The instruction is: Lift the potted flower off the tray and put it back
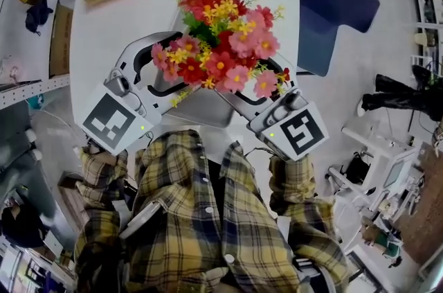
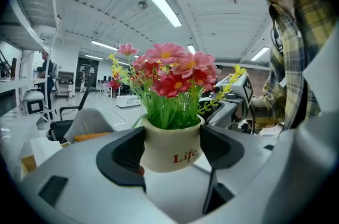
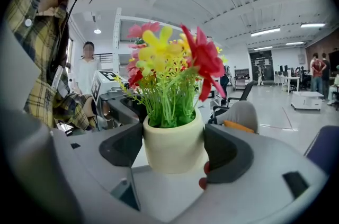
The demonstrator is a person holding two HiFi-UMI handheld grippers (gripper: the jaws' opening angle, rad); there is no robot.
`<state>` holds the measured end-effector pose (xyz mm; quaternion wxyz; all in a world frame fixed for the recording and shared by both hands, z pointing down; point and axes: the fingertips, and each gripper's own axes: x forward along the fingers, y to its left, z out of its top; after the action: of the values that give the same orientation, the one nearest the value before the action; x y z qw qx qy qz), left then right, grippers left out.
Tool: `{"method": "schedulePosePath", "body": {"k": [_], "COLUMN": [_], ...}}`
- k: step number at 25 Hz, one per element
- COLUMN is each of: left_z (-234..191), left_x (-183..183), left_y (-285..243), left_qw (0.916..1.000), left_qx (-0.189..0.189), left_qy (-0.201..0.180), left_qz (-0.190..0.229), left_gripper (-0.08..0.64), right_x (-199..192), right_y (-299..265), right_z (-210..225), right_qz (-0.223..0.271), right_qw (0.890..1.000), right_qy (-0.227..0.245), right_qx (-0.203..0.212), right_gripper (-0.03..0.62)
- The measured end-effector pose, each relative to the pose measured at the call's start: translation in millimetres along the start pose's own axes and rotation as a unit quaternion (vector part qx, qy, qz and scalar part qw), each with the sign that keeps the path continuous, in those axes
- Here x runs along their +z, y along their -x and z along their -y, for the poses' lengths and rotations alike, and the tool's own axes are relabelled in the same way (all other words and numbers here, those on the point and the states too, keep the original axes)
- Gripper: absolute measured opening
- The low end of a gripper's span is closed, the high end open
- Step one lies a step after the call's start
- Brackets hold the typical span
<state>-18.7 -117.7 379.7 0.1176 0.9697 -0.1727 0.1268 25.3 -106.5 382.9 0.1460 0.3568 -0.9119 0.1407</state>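
From the head view we see the potted flower [image 1: 218,42] over the grey tray [image 1: 208,117] on the white surface [image 1: 104,28]. Its blossoms hide the pot, so we cannot tell whether it rests on the tray or hangs above it. The gripper views show what the head view does not. The left gripper [image 2: 170,150] has both jaws pressed to the cream pot's sides, with red lettering [image 2: 185,157] facing the camera. The right gripper [image 3: 174,150] clamps the plain opposite face in the same way.
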Motion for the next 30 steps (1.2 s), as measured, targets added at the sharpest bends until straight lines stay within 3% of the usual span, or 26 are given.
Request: {"method": "schedulePosePath", "body": {"k": [7,15,20,30], "left_z": [0,4,2,2], "left_x": [-5,14,-3,-2], "left_y": [1,11,3,3], "left_qw": [0.9997,0.9993,0.9992,0.9987], "left_qx": [-0.004,-0.003,0.000,0.009], "left_qy": [0.006,0.001,0.006,0.004], "left_qz": [-0.021,-0.037,-0.038,-0.051], "left_gripper": [0.339,0.339,0.339,0.339], "right_x": [0,19,2,1], "right_y": [0,4,-1,-2], "right_z": [-1,-8,-3,-3], "right_qz": [-0.008,-0.010,-0.015,-0.023], "right_qw": [1.000,1.000,1.000,0.999], "right_qy": [-0.012,-0.016,-0.018,-0.025], "right_qx": [-0.002,0.002,0.003,0.010], "right_gripper": [0.348,0.348,0.348,0.348]}}
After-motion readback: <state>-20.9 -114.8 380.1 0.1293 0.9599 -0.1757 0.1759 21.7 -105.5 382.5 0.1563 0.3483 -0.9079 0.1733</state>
